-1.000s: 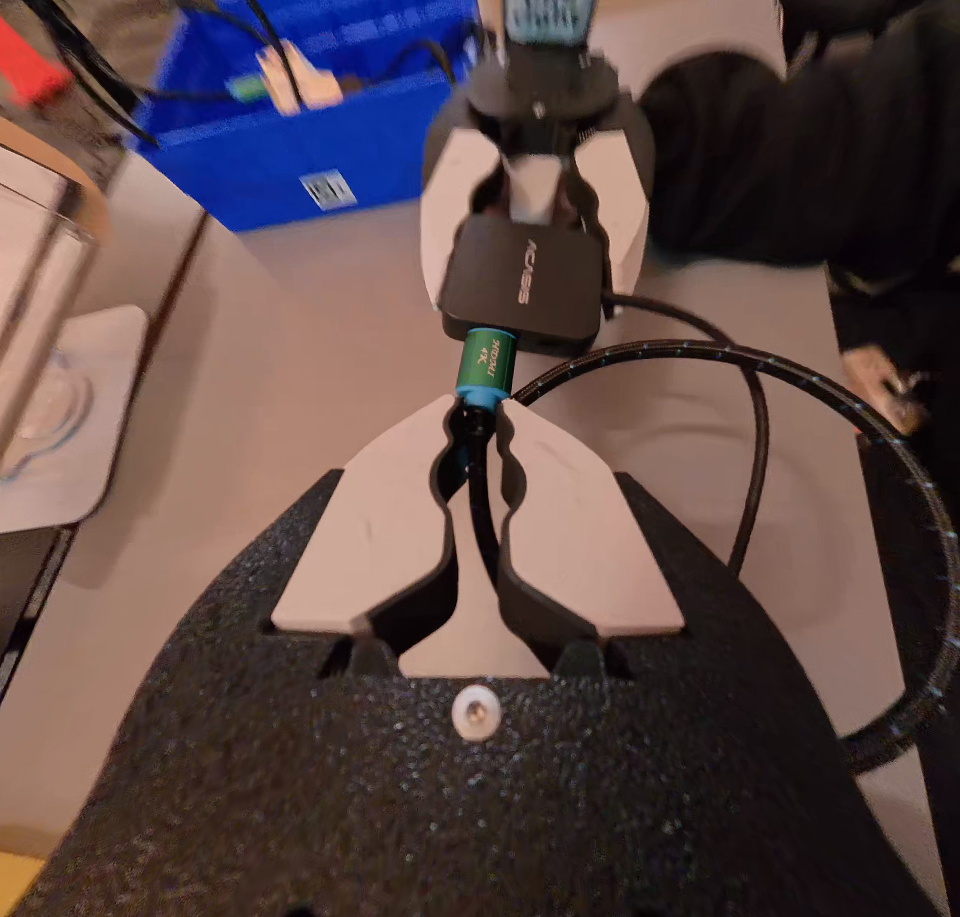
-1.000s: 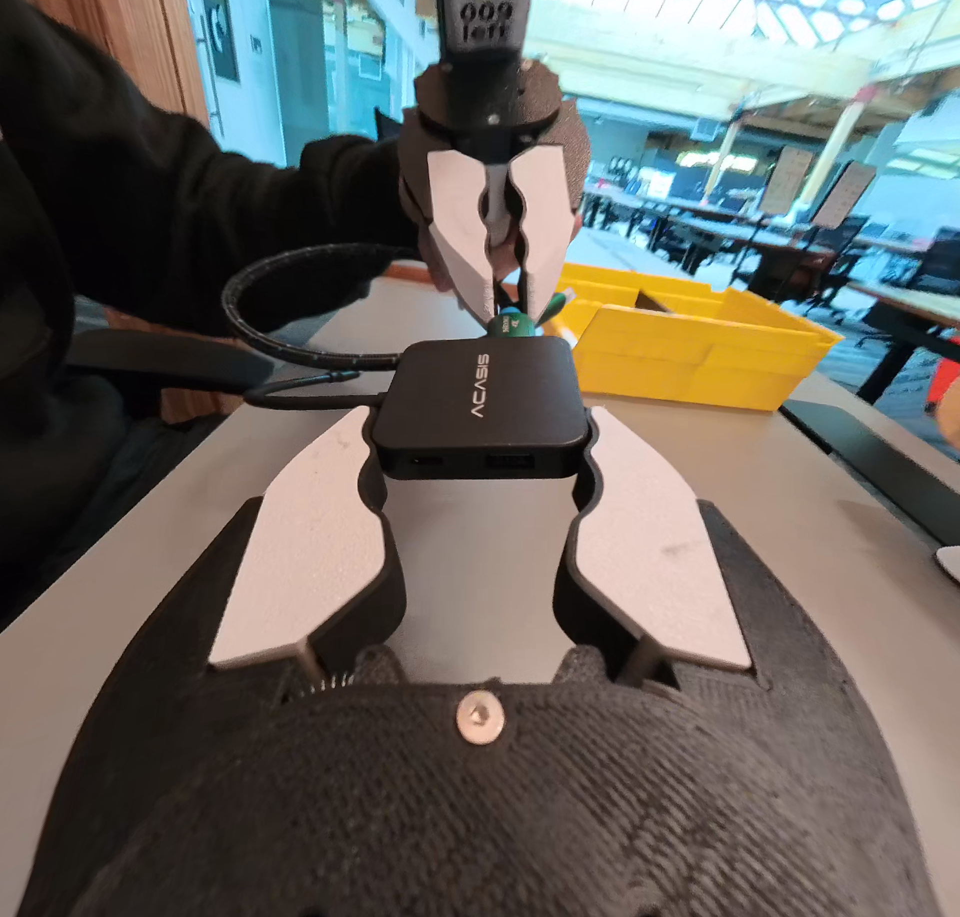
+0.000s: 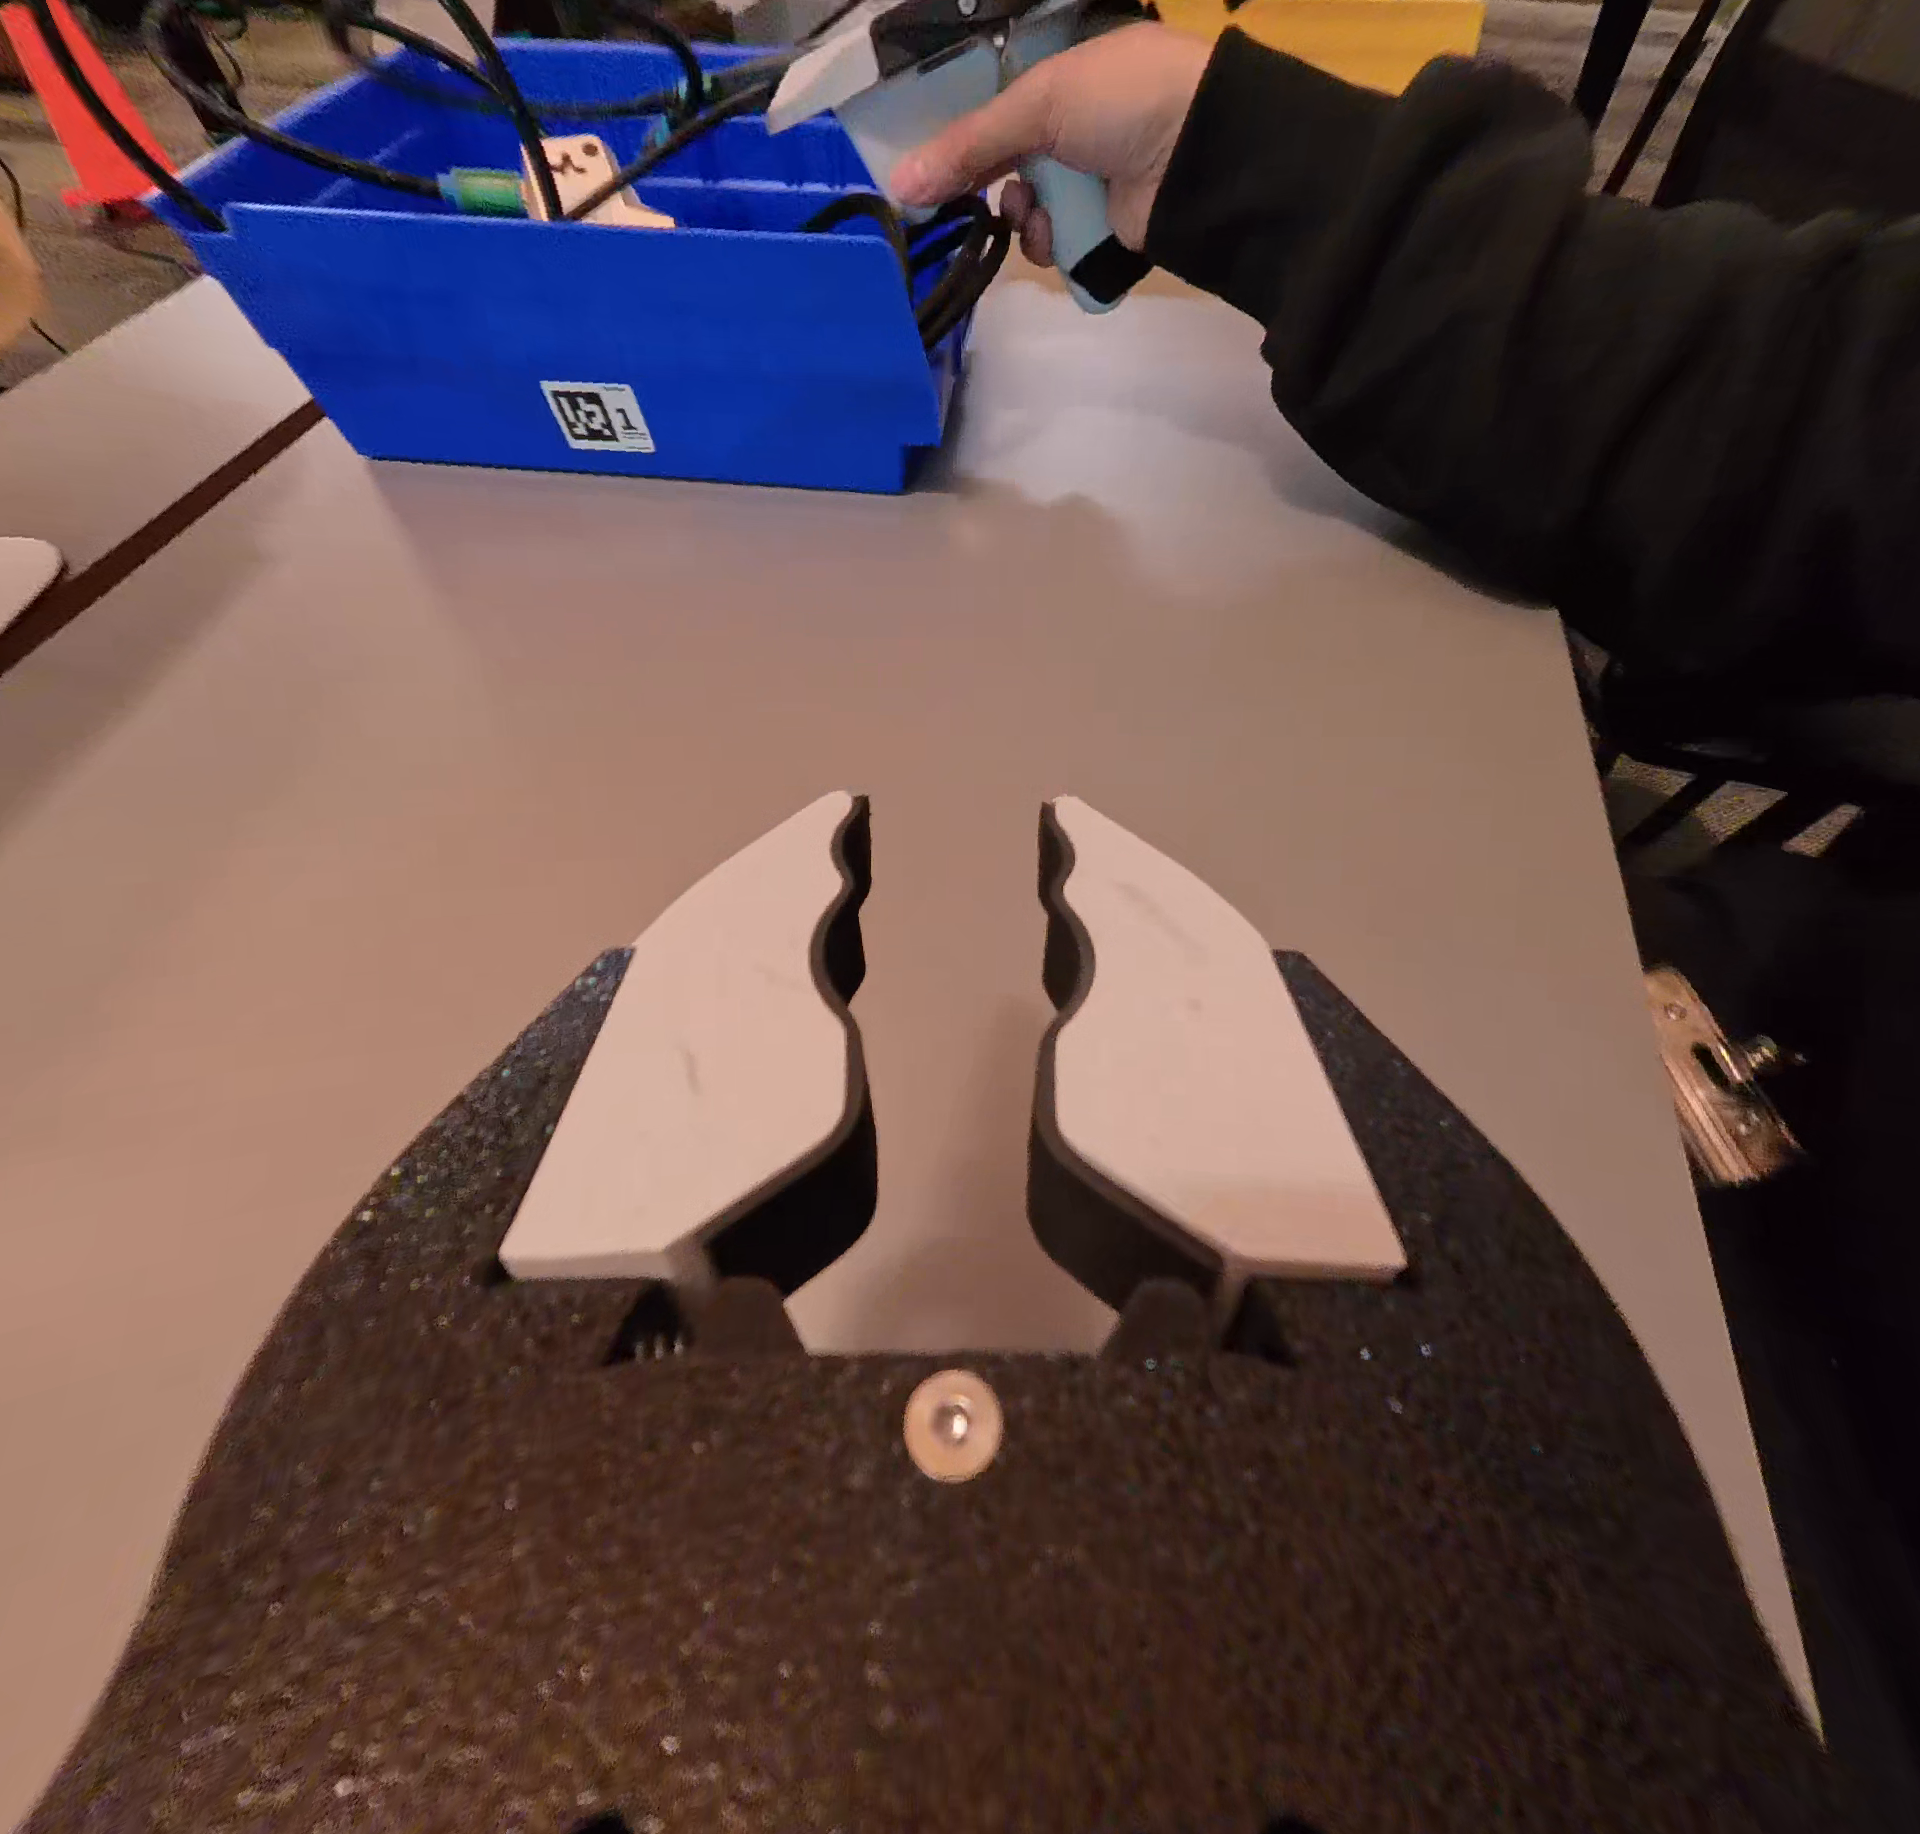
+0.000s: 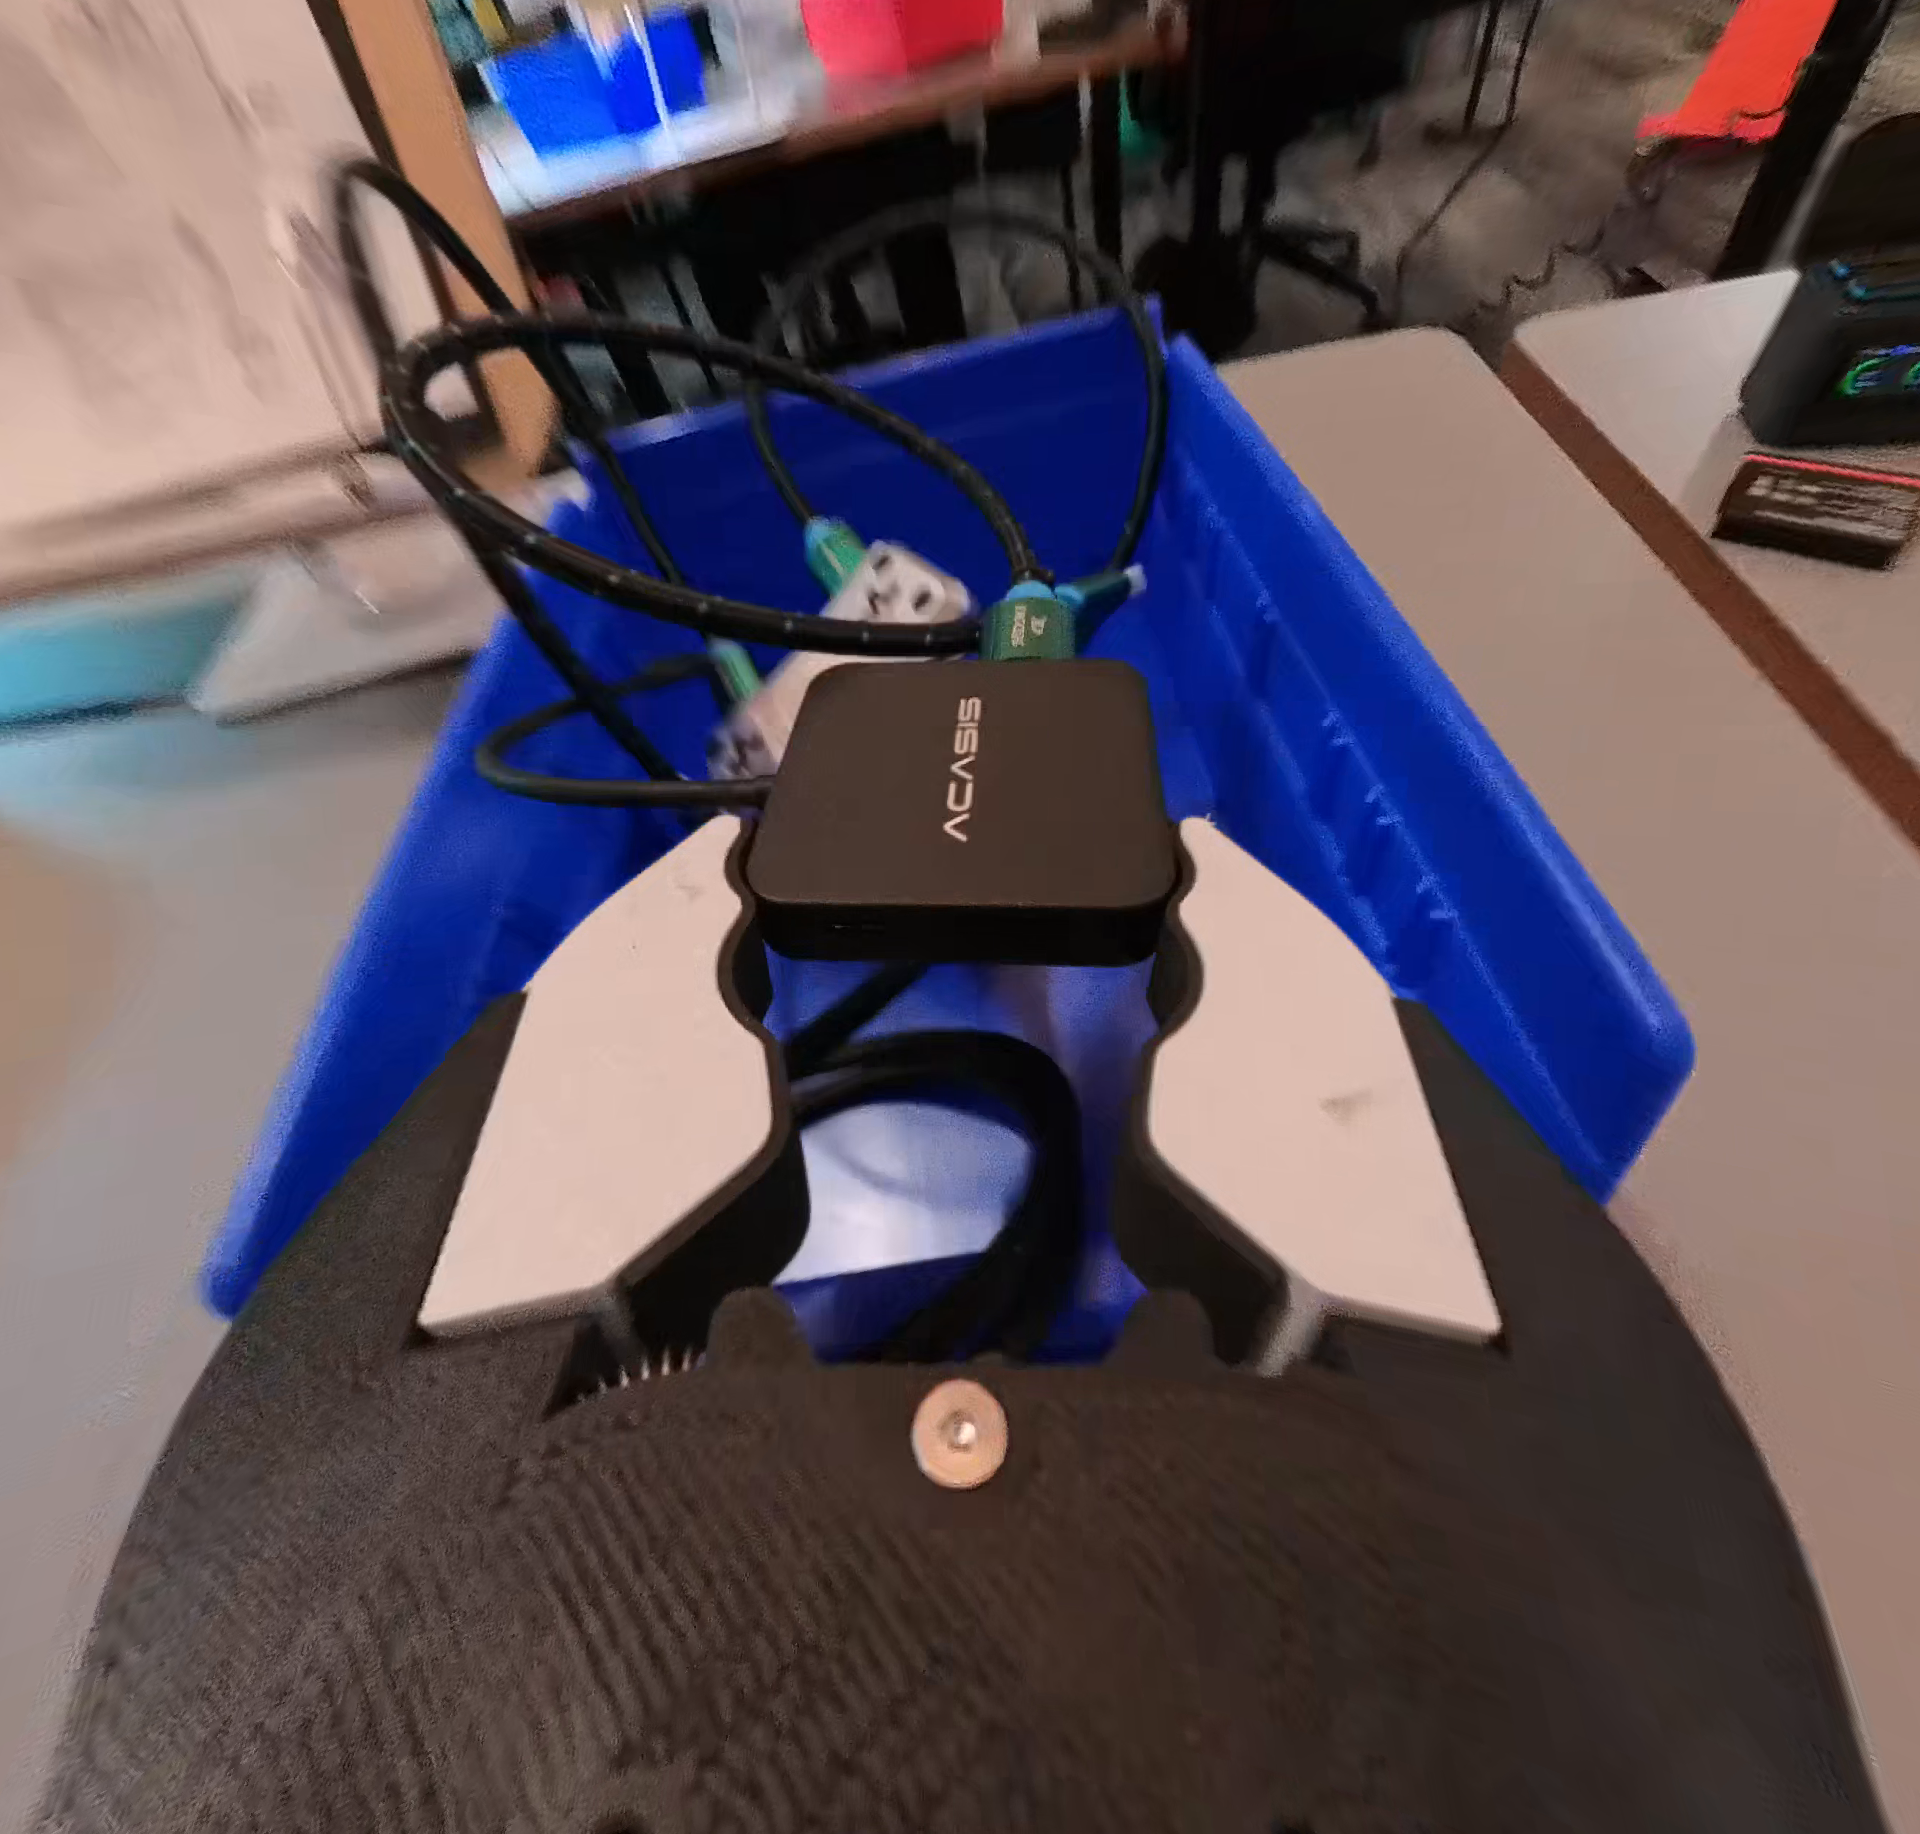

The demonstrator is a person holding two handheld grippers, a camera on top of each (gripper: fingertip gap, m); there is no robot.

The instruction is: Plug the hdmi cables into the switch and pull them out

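My right gripper (image 4: 961,834) is shut on the black square switch (image 4: 966,766) and holds it over the blue bin (image 4: 1299,693). A green HDMI plug (image 4: 1023,631) sits in the switch's far side, and its black braided cable (image 4: 644,579) loops up to the left. A thin black lead leaves the switch's left side. Other green-ended cables (image 4: 836,553) lie in the bin. My left gripper (image 3: 954,808) is open and empty, low over the grey table (image 3: 520,745). In the left wrist view a hand holds the right gripper's handle (image 3: 1039,153) above the blue bin (image 3: 623,330).
A black sleeve (image 3: 1558,350) reaches across the right side of the table. The table's right edge (image 3: 1621,849) is close, with a metal clip (image 3: 1714,1088) beyond it. A yellow bin (image 3: 1320,28) stands behind. A dark device (image 4: 1839,350) sits on the neighbouring table.
My left gripper has let go of the HDMI cable, opened and drawn back. My right gripper has carried the switch, cable still plugged in, away to above the blue bin.
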